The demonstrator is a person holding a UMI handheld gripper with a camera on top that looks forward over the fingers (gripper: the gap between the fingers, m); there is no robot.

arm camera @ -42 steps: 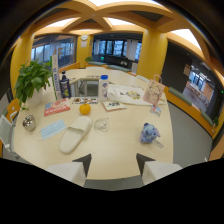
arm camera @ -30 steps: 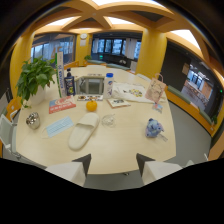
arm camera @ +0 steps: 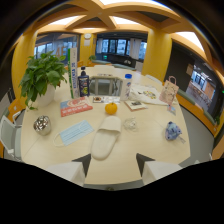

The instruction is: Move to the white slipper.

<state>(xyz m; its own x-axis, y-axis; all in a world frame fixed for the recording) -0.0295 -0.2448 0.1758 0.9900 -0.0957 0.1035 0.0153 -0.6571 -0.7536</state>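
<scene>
Gripper view, single frame. Gripper (arm camera: 111, 165) at lower centre, two dark fingertips (arm camera: 84, 162) spread wide apart, nothing held between them. Both tips hang over the near part of a large, rounded, pale wood desk (arm camera: 150, 150).

White slipper (arm camera: 105, 137) lies flat on the desk just ahead of the gap between the fingers, slightly left of centre, long axis running away from the camera. No contact with either finger.

Desk contents:
- Orange fruit (arm camera: 111, 108) just beyond the far end of the slipper.
- Light blue face mask (arm camera: 75, 132) left of the slipper, close beside it.
- Shiny metal round object (arm camera: 42, 124) further left, near the desk edge.
- Red-covered book (arm camera: 76, 106) upper left of the mask.
- Potted green plant (arm camera: 42, 75) at left of frame.
- Dark bottle (arm camera: 84, 82) beside a tall upright box, upper centre-left.
- Small clear item (arm camera: 131, 123) right of the slipper; identity unclear.
- Blue-and-white plush-like object (arm camera: 173, 131) at right, well apart from the slipper.
- Paper bag (arm camera: 169, 92) upper right, papers nearby.

Room: yellow-orange columns and walls, lit ceiling panels, dark windows along the back wall.
</scene>
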